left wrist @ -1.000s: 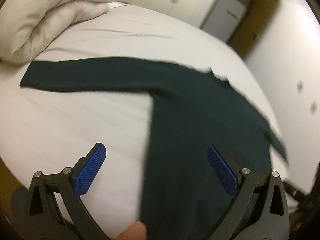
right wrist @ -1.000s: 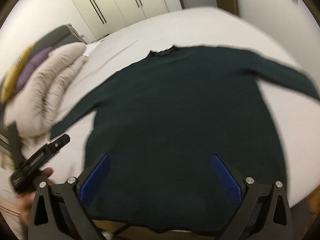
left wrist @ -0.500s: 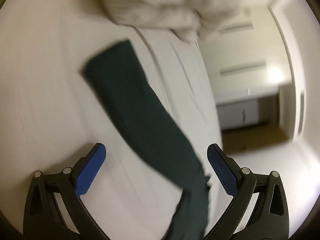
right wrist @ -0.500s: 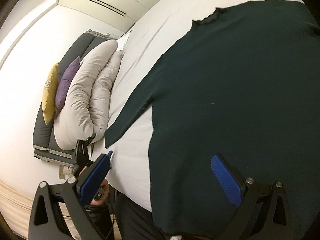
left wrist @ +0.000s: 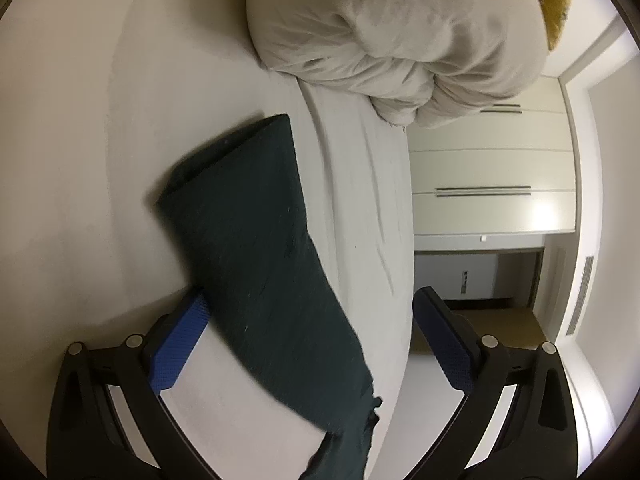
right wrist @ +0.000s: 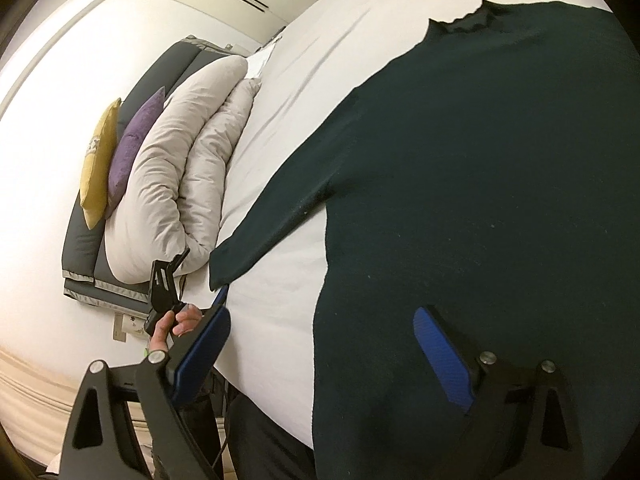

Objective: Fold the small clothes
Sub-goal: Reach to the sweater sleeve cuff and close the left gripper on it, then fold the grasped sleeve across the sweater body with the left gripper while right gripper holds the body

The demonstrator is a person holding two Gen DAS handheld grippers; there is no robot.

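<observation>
Folding is barely starting, by the look of it: the dark green sweater [right wrist: 480, 184] is lying spread flat on the bed [right wrist: 280, 312], body unfolded, collar pointing toward the far edge and hem hanging near the near edge where the person is standing. No fold is showing in the body, and the one sleeve [left wrist: 260, 264] in view is stretching out straight toward the head of the bed, so sleeves, body and any final halving are all remaining to be done.

The left tool [left wrist: 308, 340] is gaping wide and straddling that sleeve, one blue pad touching or just beside the cloth edge, the other well apart over bare sheet; it is gripping nothing. The right tool [right wrist: 320, 360] is likewise spread wide over the sweater's lower side edge, holding nothing.

Room is looking generous: bare sheet is lying on both sides of the sleeve, leaving space to swing it inward across the body. The rolled duvet [left wrist: 400, 36] is sitting near the cuff at the head of the bed, with a yellow cushion [right wrist: 98, 164] and a purple cushion [right wrist: 134, 140] behind it, limiting sweep in that direction. The near edge is close to the hem, so I judge that cloth could slide off there.
</observation>
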